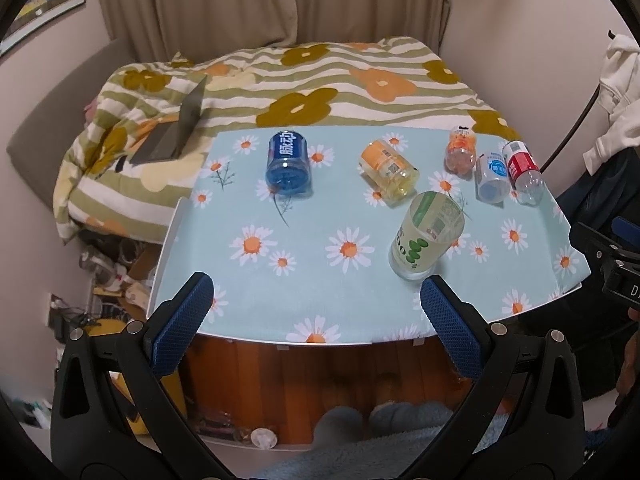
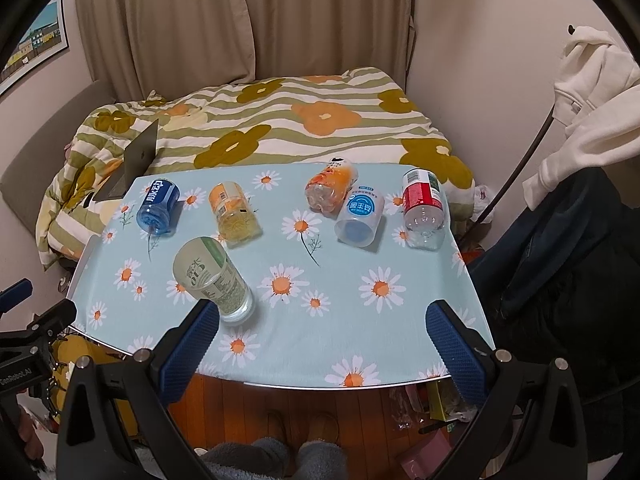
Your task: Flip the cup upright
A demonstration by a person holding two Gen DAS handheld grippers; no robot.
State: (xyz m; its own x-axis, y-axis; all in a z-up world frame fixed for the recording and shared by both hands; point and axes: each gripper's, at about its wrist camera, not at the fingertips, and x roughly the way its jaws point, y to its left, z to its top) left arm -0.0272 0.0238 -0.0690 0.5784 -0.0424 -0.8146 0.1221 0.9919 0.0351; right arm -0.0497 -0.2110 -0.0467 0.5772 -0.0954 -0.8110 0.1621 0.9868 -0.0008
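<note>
A bed with a green-striped, flower-patterned quilt (image 2: 280, 120) fills the far side of the room under beige curtains (image 2: 240, 20), and a half-open grey laptop (image 1: 176, 128) lies on its left part. In front of it stands a table covered by a pale blue daisy cloth (image 2: 340, 300).

On that cloth are 6 cut-bottle cups. The green-labelled cup (image 2: 212, 280) stands upright with its open mouth up, near the front edge and left of centre in the right wrist view; in the left wrist view it (image 1: 426, 236) sits toward the right front. The other 5 lie on their sides farther back: a blue cup (image 2: 158, 208) at the left, a yellow-orange cup (image 2: 234, 212) next to it, then an orange cup (image 2: 330, 192) touching a white cup with a blue round label (image 2: 360, 216), and a red-labelled clear cup (image 2: 424, 208) at the right end.

The left gripper (image 1: 316, 312) hangs over the front edge of the table with its blue-padded fingers spread wide, gripping nothing; the green-labelled cup is just beyond its right finger (image 1: 452, 320). The right gripper (image 2: 320, 336) is likewise spread wide with nothing between its fingers, and its left finger (image 2: 192, 344) is just in front of that cup's base.

A white hooded garment (image 2: 588, 100) hangs at the right wall.
</note>
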